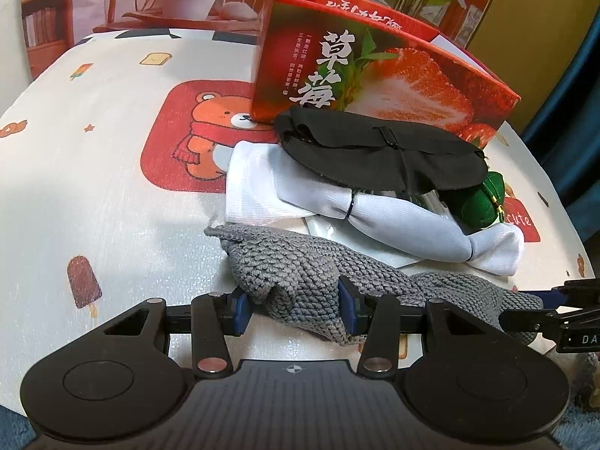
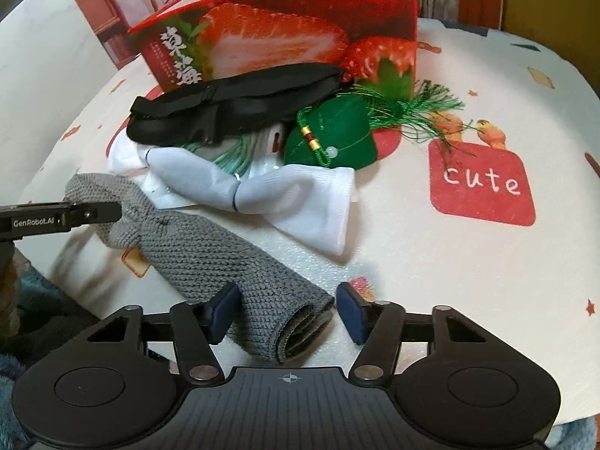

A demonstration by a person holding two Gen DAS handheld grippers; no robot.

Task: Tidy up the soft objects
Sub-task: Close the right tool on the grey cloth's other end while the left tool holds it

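A grey knitted sleeve (image 1: 300,281) (image 2: 210,255) lies across the near table edge. My left gripper (image 1: 294,309) is open, its jaws around the sleeve's bunched left end, pads touching or nearly touching. My right gripper (image 2: 287,313) is open, its jaws around the sleeve's open cuff end. Behind lie a white tied cloth (image 1: 337,202) (image 2: 292,191), a black eye mask (image 1: 378,150) (image 2: 232,101) on top of it, and a green tasselled pouch (image 1: 483,198) (image 2: 333,135).
A red strawberry box (image 1: 375,67) (image 2: 285,26) stands open behind the pile. The table wears a white cartoon-print cloth (image 1: 112,172) (image 2: 468,262). The right gripper shows at the left view's right edge (image 1: 555,311); the left gripper shows at the right view's left edge (image 2: 60,217).
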